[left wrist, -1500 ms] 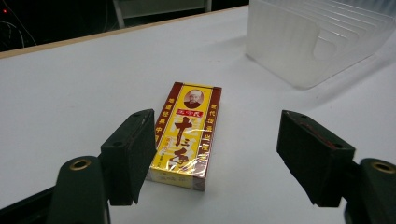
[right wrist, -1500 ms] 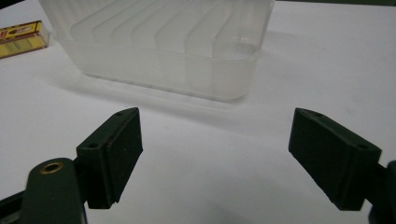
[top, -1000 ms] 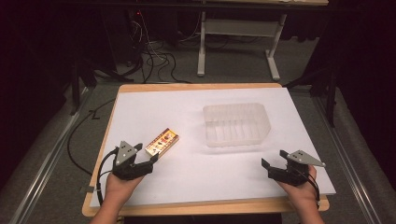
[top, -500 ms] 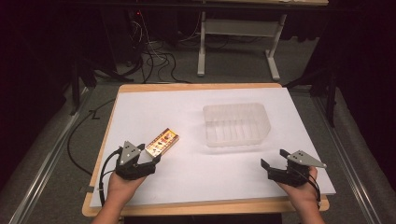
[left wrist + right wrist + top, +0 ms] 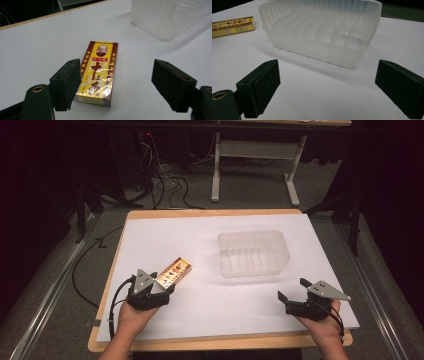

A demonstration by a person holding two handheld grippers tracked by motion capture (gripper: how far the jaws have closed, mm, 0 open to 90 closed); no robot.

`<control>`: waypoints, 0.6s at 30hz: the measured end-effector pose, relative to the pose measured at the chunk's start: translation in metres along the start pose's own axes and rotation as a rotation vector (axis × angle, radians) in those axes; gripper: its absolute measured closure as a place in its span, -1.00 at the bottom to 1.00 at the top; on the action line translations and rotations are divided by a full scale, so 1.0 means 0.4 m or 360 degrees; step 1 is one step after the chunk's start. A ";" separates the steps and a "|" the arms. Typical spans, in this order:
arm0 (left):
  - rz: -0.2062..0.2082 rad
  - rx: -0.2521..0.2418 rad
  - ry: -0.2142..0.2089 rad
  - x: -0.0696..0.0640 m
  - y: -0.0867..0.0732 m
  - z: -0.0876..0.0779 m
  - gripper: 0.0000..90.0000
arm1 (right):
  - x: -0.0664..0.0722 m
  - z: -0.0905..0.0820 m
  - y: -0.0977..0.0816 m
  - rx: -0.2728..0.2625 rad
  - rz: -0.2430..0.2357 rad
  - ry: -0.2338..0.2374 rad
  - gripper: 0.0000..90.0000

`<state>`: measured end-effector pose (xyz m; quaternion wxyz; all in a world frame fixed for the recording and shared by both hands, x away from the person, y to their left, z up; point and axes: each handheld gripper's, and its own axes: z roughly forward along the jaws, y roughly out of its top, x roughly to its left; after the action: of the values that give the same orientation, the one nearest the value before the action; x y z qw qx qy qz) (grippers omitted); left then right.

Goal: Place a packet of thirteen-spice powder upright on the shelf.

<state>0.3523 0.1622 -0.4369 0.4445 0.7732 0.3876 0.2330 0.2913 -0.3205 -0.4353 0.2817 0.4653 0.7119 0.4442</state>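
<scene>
Lying flat on the white sheet (image 5: pixel 210 305), left of centre in the high view, a yellow-and-brown box (image 5: pixel 174 271) sits in front of the left gripper (image 5: pixel 159 287). In the left gripper view its jaws have just been opening; they stand apart, the box (image 5: pixel 98 72) between them, close against the left-hand jaw and well apart from the right-hand one. At lower right, the right gripper (image 5: pixel 292 295) has also been opening and stands wide apart, empty, facing a clear ribbed tray (image 5: pixel 352 53).

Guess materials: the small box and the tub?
Box: likely printed card under clear glossy film; glare and wrinkles show over the yellow and brown print. Tub: looks like frosted, see-through plastic, with moulded ribs and the white table faintly visible through its walls.
</scene>
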 end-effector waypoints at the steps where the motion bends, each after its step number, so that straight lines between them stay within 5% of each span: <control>1: -0.0004 0.0000 0.0001 0.003 0.001 0.007 -0.50 | 0.002 0.000 0.001 0.0001 -0.0008 0.0009 -0.88; 18: -0.0045 0.0250 -0.0019 0.063 0.011 0.109 -0.83 | 0.019 0.009 0.002 0.0033 -0.0045 0.0046 -0.86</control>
<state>0.3996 0.1593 -0.4543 0.3880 0.8015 0.4131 0.1908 0.2914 -0.3121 -0.4361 0.2727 0.4516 0.7271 0.4394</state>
